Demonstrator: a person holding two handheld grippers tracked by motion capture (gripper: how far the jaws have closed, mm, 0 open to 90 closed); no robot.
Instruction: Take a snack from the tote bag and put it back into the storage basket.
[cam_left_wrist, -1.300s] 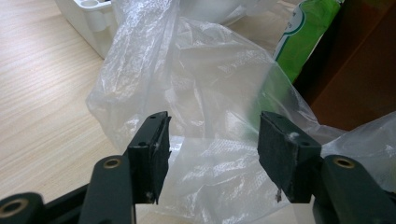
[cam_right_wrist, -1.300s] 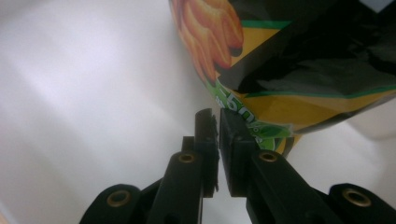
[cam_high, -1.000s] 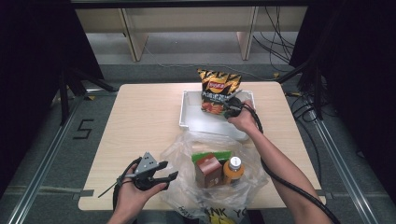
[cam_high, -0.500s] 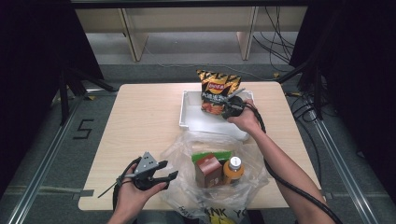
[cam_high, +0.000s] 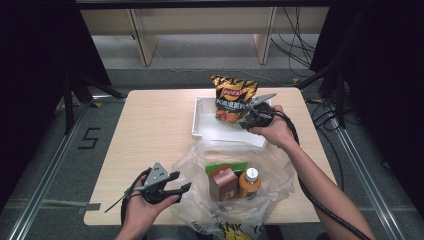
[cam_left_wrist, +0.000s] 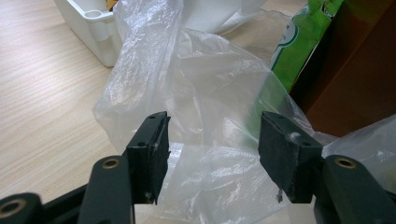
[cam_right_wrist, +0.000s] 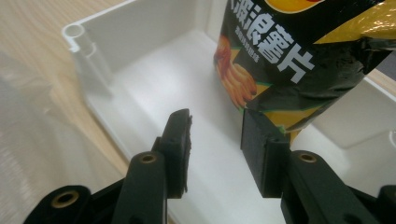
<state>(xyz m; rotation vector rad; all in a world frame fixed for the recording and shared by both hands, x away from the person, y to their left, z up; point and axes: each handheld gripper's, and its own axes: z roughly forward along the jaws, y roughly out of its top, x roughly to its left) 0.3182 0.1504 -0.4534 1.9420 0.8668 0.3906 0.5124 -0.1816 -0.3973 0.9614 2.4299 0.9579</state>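
Chip bag (cam_high: 234, 98) stands upright in the far end of the white bin (cam_high: 210, 127) on the worktop (cam_high: 150, 130), leaning toward the bin's far wall. In the right gripper view the bag's lower corner (cam_right_wrist: 299, 70) sits just beyond the right hand-held gripper (cam_right_wrist: 215, 123), close to one pad but not pressed by either. The jaws have just been opening; they stand apart with nothing clamped between them.

Handling judgement: the bag is light, air-filled and crinkly, with a slick printed film. The contents are brittle, so squeezing the belly would likely crush them. Best purchase looks to be the flat sealed seam at top or bottom, or a corner fold, where the film is doubled and stiffer. It may tip easily if nudged, since it stands on a narrow base.

Left hand-held gripper (cam_high: 172, 186) rests at the near edge of the worktop beside the clear plastic bag (cam_high: 200, 165); its jaws are apart, with the bag's loose film (cam_left_wrist: 210, 140) lying between the pads, not pinched. The film is thin and floppy and gives no firm hold. Inside the bag: a brown carton (cam_high: 222, 182), an orange bottle (cam_high: 248, 182) and a green packet (cam_high: 220, 166).
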